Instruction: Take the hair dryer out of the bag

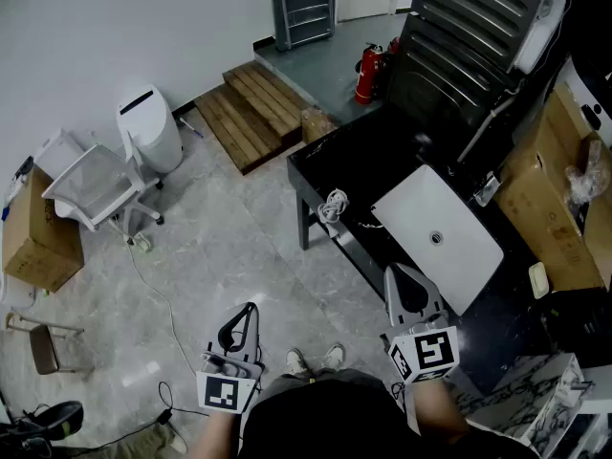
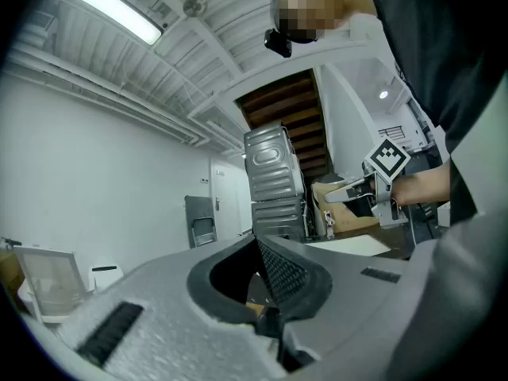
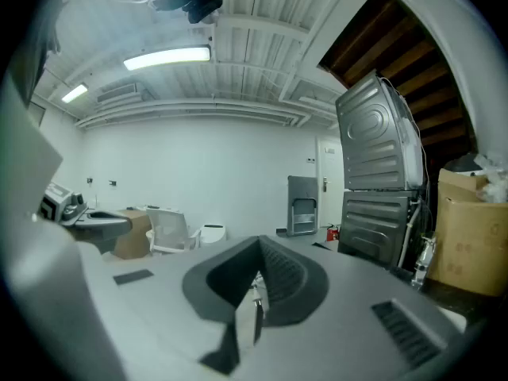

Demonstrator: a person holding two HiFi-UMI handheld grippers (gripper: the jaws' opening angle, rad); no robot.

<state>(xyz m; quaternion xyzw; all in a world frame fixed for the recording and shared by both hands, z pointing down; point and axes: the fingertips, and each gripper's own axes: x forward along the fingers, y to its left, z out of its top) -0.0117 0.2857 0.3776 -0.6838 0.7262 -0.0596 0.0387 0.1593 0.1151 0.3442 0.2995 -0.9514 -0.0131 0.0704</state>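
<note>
A flat white bag (image 1: 440,232) with a small round fitting lies on the black table (image 1: 363,161); it also shows past the jaws in the left gripper view as a pale sheet (image 2: 357,246). No hair dryer is visible. A coiled white cord (image 1: 333,205) rests near the table's left edge. My left gripper (image 1: 251,307) is held over the floor, left of the table, jaws shut and empty (image 2: 258,240). My right gripper (image 1: 397,272) hovers at the table's near edge, just short of the bag, also shut with nothing in it (image 3: 258,248).
Cardboard boxes (image 1: 559,194) stand right of the table, a tall dark metal machine (image 1: 469,36) behind it. Red fire extinguishers (image 1: 368,73), a wooden step (image 1: 253,113), a white bin (image 1: 150,127), a white chair (image 1: 91,185) and another box (image 1: 38,237) stand on the grey floor.
</note>
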